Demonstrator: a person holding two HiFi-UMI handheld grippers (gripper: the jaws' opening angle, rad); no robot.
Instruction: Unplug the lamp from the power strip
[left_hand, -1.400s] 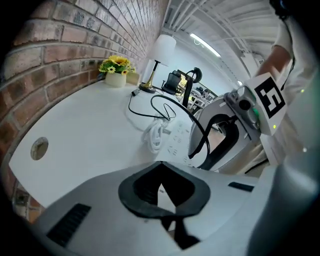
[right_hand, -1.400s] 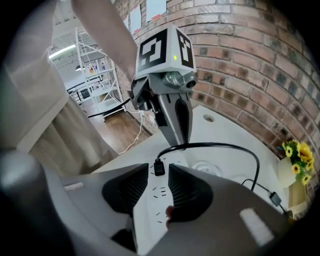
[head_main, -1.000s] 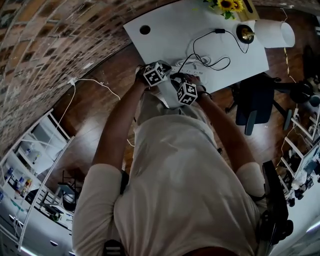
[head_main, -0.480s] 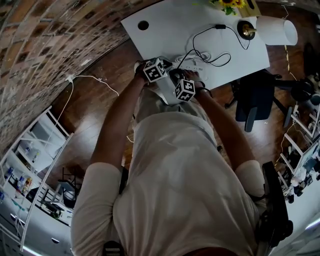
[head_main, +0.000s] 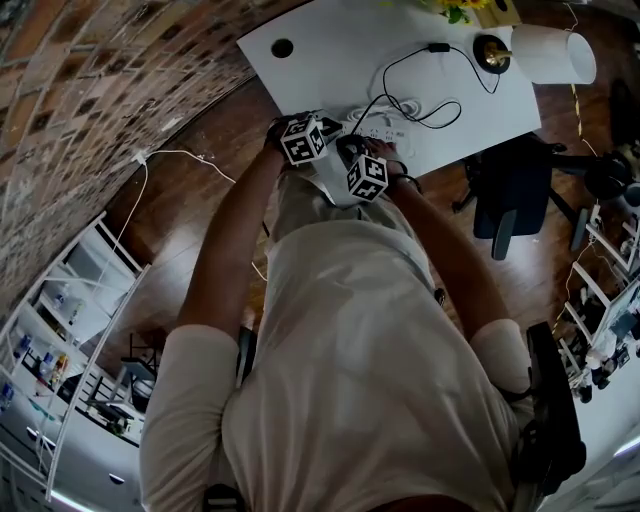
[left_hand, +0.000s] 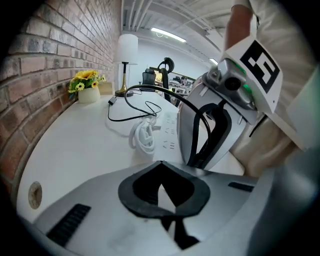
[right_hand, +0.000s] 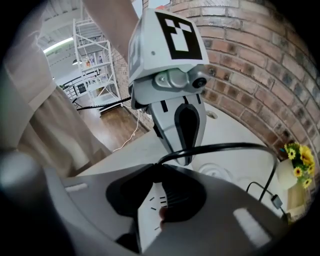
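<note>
The white power strip (head_main: 385, 128) lies near the table's front edge, beside its coiled white cord (left_hand: 142, 136). The lamp (head_main: 545, 55), with a white shade, stands at the far right, and its black cord (head_main: 420, 70) loops back to the strip. My right gripper (right_hand: 156, 171) is over the strip (right_hand: 149, 209). Its jaws are closing and the tips meet on the lamp's black plug (right_hand: 162, 162), from which the cord (right_hand: 225, 147) arches away. My left gripper (left_hand: 159, 166) is shut and empty, just left of the right gripper (left_hand: 210, 127), low by the strip's near end.
A pot of yellow flowers (left_hand: 89, 86) stands by the brick wall (left_hand: 45, 65), which borders the table's far side. A round cable hole (head_main: 282, 47) is at the table's left end. A dark office chair (head_main: 510, 205) stands on the wooden floor to the right.
Both grippers have edged a little further onto the table toward the power strip. The rest of the table is as before.
</note>
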